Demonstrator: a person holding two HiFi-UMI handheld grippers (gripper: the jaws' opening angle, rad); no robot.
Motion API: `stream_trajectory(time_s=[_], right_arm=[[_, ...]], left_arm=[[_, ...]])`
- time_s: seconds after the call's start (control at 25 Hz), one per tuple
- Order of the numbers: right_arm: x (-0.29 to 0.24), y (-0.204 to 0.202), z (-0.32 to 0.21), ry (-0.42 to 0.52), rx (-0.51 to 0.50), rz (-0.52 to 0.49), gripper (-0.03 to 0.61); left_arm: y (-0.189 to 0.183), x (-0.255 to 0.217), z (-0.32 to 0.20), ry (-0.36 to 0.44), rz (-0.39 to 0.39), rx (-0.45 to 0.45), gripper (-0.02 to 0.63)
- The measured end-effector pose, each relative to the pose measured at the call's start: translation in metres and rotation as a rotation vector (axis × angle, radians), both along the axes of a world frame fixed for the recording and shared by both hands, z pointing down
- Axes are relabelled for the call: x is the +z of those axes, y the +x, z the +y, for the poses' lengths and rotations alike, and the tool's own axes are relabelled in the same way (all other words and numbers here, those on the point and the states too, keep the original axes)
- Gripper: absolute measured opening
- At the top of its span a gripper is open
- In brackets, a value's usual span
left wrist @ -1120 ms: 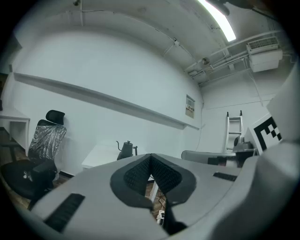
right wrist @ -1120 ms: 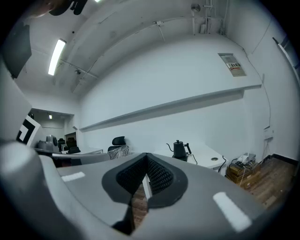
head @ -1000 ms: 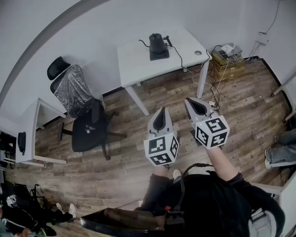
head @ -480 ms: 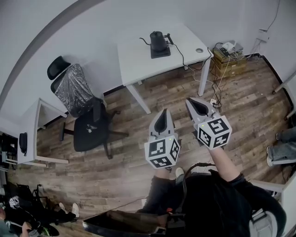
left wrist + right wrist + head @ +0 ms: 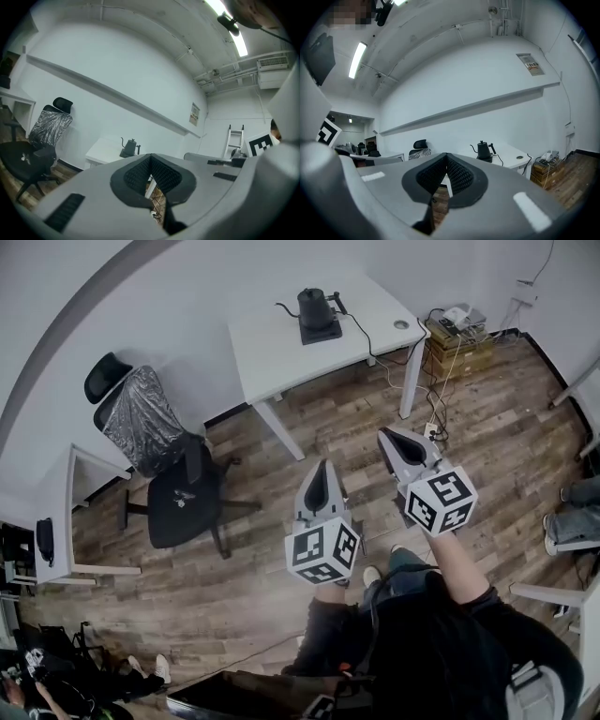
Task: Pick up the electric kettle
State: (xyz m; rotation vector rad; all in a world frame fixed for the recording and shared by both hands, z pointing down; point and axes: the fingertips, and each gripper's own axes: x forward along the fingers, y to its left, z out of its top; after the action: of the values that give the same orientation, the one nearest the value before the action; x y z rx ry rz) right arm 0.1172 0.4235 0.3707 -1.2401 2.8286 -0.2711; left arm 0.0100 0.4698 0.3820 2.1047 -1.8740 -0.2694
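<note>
The black gooseneck electric kettle (image 5: pixel 314 307) stands on its base at the back of a white table (image 5: pixel 281 348), far ahead of both grippers. It also shows small in the left gripper view, kettle (image 5: pixel 130 147), and in the right gripper view, kettle (image 5: pixel 485 151). My left gripper (image 5: pixel 319 468) and right gripper (image 5: pixel 386 435) are held side by side over the wooden floor, pointing level toward the table. Both are shut with nothing in them, as seen along the left gripper (image 5: pixel 151 161) and the right gripper (image 5: pixel 446 159).
A black office chair (image 5: pixel 169 474) stands left of the table. A cable runs from the kettle off the table's right side toward cardboard boxes (image 5: pixel 459 348) by the wall. Another white desk (image 5: pixel 70 512) is at far left. A seated person's legs (image 5: pixel 572 521) show at the right edge.
Both grippers stay shut. The left gripper has drifted a little lower and left in the head view, and the table with the kettle sits slightly higher in the frame.
</note>
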Motion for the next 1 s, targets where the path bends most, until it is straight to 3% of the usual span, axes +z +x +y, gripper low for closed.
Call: stream_trajectory(time_s=[0.4, 0.8, 1.0], right_arm=[[0.008, -0.020, -0.057, -0.003, -0.026, 0.005, 0.000], [0.013, -0.026, -0.201, -0.017, -0.080, 0.017, 0.000], [0.004, -0.028, -0.255, -0.010, -0.118, 0.025, 0.000]], left_arm=[[-0.014, 0.003, -0.052, 0.004, -0.041, -0.013, 0.000], [-0.025, -0.007, -0.193, 0.044, 0.001, -0.078, 0.000], [-0.015, -0.019, -0.251, 0.050, -0.048, -0.077, 0.000]])
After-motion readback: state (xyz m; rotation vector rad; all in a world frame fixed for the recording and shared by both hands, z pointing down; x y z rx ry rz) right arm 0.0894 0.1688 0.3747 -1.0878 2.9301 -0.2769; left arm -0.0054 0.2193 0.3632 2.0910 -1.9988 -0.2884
